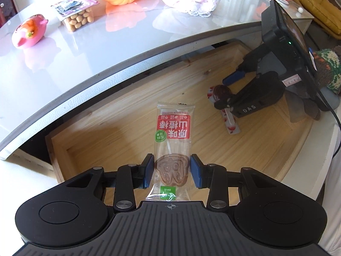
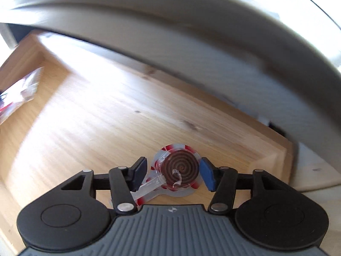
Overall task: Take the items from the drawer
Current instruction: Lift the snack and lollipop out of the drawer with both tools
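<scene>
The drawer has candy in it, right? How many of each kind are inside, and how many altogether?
Flat brown lollipop in the red-labelled clear wrapper, between the left hand-held gripper's fingers: 1
Brown spiral lollipop in the red-and-white wrapper, between the right hand-held gripper's fingers: 1
Total in the wooden drawer: 2

Each of the two black plastic hand-held tongs has a ribbed dark grey top plate with a small crosshair mark at its front edge, flanked by two round black housings with smooth discs. Silver screw heads pin the black linkage bars. The left tongs (image 1: 172, 171) carry blue pads (image 1: 196, 171) on both fingers. The right tongs (image 2: 173, 173) bear white "DAS" lettering on the side, a rear-mounted black screen unit with a green light, and a black cable.
</scene>
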`<action>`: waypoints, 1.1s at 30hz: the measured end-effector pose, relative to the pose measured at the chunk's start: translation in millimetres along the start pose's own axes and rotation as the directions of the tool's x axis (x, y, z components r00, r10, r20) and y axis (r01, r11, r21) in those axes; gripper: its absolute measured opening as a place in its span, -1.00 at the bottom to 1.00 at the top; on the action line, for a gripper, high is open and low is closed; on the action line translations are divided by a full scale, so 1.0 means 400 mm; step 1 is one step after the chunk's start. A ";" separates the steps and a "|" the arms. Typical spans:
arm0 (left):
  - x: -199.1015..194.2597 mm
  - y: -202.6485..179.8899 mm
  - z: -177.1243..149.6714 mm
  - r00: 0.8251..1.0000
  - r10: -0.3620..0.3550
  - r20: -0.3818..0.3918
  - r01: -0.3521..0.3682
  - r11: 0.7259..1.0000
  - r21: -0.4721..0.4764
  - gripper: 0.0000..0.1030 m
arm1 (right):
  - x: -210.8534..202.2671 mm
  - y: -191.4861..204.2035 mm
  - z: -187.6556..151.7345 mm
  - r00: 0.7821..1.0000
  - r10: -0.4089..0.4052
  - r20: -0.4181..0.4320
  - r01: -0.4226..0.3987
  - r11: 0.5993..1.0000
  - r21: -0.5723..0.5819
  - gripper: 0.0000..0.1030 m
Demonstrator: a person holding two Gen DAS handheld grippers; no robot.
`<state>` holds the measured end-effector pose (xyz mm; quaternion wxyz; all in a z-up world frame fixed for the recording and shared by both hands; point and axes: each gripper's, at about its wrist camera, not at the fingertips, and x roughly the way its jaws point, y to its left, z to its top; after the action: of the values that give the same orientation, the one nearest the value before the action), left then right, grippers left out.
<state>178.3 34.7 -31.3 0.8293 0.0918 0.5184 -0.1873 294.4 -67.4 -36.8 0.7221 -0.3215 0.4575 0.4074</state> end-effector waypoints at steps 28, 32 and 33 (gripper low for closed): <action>-0.002 0.041 0.034 0.999 0.003 -0.049 -0.006 0.998 -0.061 -0.20 | 0.012 0.106 -0.020 0.987 0.086 -0.139 -0.114 0.972 -0.206 0.42; 0.002 0.035 0.042 0.999 0.002 -0.050 -0.005 0.998 -0.067 -0.20 | 0.019 0.123 -0.025 0.982 0.064 -0.178 -0.108 0.962 -0.250 0.46; 0.000 0.035 0.041 0.999 0.002 -0.049 -0.005 0.998 -0.065 -0.20 | 0.017 0.127 -0.025 0.981 0.049 -0.186 -0.099 0.957 -0.271 0.46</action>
<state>197.4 41.9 -24.5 0.8193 0.0702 0.5441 -0.1667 247.3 -50.4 -51.3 0.6100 -0.4377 0.4696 0.4645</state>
